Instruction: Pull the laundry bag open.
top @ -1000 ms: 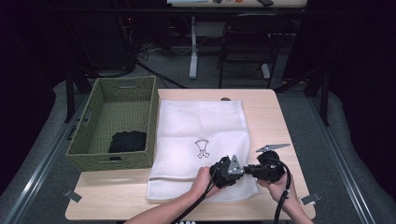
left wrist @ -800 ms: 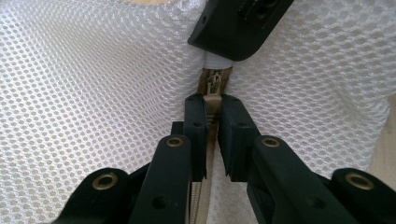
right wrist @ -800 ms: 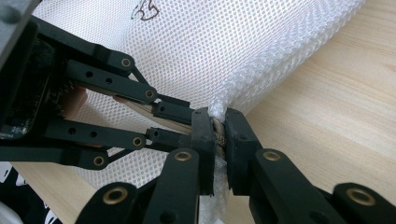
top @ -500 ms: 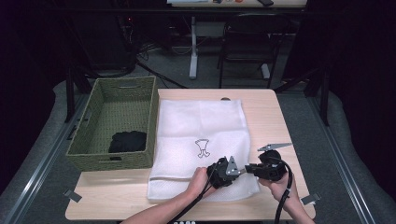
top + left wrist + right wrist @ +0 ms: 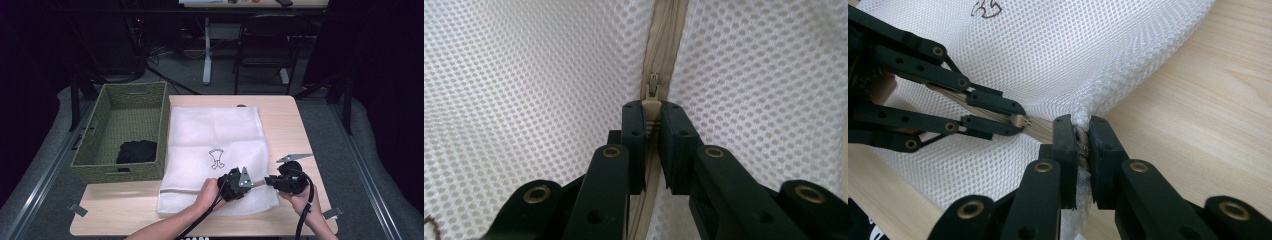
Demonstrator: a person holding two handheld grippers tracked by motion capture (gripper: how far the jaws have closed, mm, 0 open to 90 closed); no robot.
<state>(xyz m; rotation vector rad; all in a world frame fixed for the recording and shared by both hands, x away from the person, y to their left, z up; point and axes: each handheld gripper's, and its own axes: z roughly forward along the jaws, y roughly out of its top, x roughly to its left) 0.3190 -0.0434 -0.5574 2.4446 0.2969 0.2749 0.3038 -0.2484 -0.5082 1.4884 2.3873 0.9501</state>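
A white mesh laundry bag (image 5: 215, 135) lies flat on the wooden table (image 5: 285, 120), with a small dark print near its middle. My left gripper (image 5: 255, 183) is shut on the bag's beige zipper strip (image 5: 664, 30) at the near edge. The metal zipper pull (image 5: 653, 85) sits just past its fingertips (image 5: 634, 115). My right gripper (image 5: 269, 180) faces it from the right and is shut on the bunched end of the bag (image 5: 1083, 131) at its near right corner. In the right gripper view the left gripper (image 5: 1018, 121) pinches the strip a short way off.
A green woven basket (image 5: 100, 145) stands left of the bag with a black garment (image 5: 136, 151) inside. Bare wood shows to the right of the bag (image 5: 1208, 100). Chair and desk legs stand beyond the table's far edge.
My left gripper has shifted slightly to the left along the bag's near edge. The right gripper has kept still.
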